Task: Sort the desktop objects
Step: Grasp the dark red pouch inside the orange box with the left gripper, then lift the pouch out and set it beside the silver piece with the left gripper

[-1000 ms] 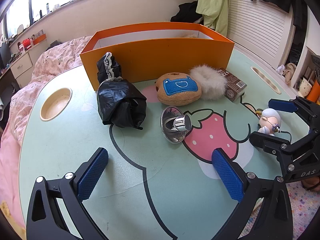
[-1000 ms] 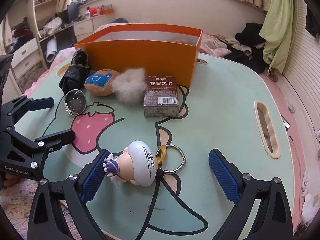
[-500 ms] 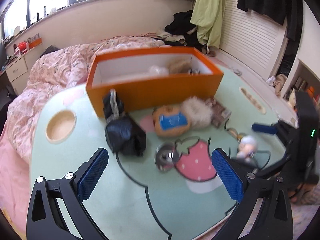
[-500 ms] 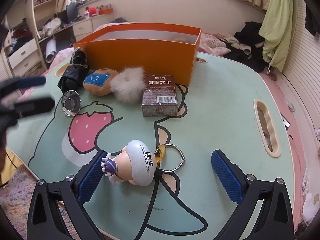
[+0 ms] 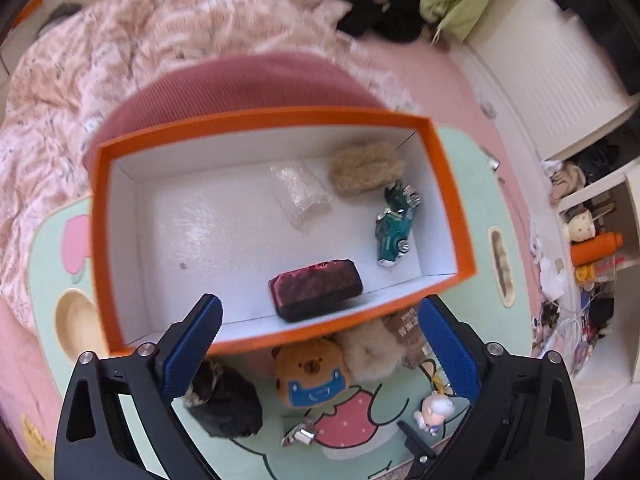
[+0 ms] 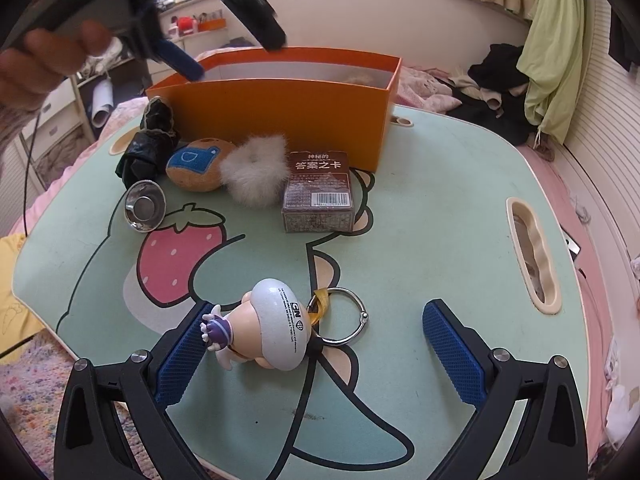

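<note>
My left gripper (image 5: 318, 308) hangs over the orange box (image 5: 100, 216) and looks down into it. Its jaws are closing slightly with nothing between them. In the box lie a dark red block (image 5: 316, 286), a green toy car (image 5: 394, 226), a tan fur piece (image 5: 366, 166) and a clear plastic packet (image 5: 300, 190). The right wrist view shows the left gripper (image 6: 228, 52) above the box (image 6: 280, 120). My right gripper (image 6: 318, 312) stands open low over the table. A figurine keychain (image 6: 268, 328) lies between its fingers, close to the left pad (image 6: 184, 356).
In front of the box sit a black bag bundle (image 6: 150, 140), a bear plush (image 6: 200, 164), a white fur pompom (image 6: 254, 172), a brown card box (image 6: 318, 192) and a metal cup (image 6: 145, 206). A bed adjoins the table (image 6: 440, 200) behind. A person's hand (image 6: 44, 64) holds the left gripper.
My left gripper has risen from the table front and swung forward over the orange box, tilting down to look inside. The right gripper and the figurine have stayed put.
</note>
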Demonstrator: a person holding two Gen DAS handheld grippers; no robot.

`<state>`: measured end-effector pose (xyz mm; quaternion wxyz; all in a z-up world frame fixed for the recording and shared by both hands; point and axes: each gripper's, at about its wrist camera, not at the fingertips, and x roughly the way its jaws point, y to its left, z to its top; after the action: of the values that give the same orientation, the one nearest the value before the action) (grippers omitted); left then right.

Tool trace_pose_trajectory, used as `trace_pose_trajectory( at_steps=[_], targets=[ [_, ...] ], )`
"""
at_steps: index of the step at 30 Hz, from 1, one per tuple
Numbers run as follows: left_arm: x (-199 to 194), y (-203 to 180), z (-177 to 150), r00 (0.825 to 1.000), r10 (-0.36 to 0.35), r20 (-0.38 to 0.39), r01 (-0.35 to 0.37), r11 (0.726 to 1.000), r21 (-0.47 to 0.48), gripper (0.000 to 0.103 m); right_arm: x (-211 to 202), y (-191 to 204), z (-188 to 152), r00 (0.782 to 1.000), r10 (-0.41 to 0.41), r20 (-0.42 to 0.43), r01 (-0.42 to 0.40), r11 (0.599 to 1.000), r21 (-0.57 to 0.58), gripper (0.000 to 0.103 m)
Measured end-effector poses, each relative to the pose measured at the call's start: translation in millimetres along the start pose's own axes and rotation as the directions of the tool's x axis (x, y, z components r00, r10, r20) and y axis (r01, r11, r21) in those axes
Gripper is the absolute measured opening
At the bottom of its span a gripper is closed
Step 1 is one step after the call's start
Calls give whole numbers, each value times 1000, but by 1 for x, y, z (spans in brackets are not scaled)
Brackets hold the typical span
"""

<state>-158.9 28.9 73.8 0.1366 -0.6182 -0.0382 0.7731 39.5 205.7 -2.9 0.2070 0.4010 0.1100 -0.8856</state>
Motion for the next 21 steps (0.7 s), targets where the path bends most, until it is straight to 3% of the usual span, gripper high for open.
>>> trace_pose_trajectory(
  at_steps=[6,7,8,9,11,12,15,21],
  targets=[
    [38,1,14,993,35,-112,-41,998,-47,98,0,2,2,1000,1,3,-1,1000,2,103],
    [42,2,14,991,39,-126,-46,998,-50,95,0,2,2,1000,1,3,-1,1000,2,103],
    [48,5,14,989,32,-142,-41,997,-61,86,0,2,2,1000,0,3,0,1000,2,103],
    [51,9,13,988,4,-153,-16,997,-79,85,0,1,2,1000,0,3,0,1000,3,103],
    [46,12,12,991,18,-133,-30,996,-86,66,1,0,3,1000,0,3,0,1000,4,103],
    [43,13,11,992,30,-123,-41,995,-86,65,1,0,3,1000,0,3,0,1000,4,103],
    [30,14,4,996,-26,-90,18,996,-86,64,1,1,3,1000,-1,4,1,1000,4,103],
    [-32,6,-25,992,-102,79,105,994,-35,64,1,1,3,1000,0,4,0,1000,5,103]
  ],
)
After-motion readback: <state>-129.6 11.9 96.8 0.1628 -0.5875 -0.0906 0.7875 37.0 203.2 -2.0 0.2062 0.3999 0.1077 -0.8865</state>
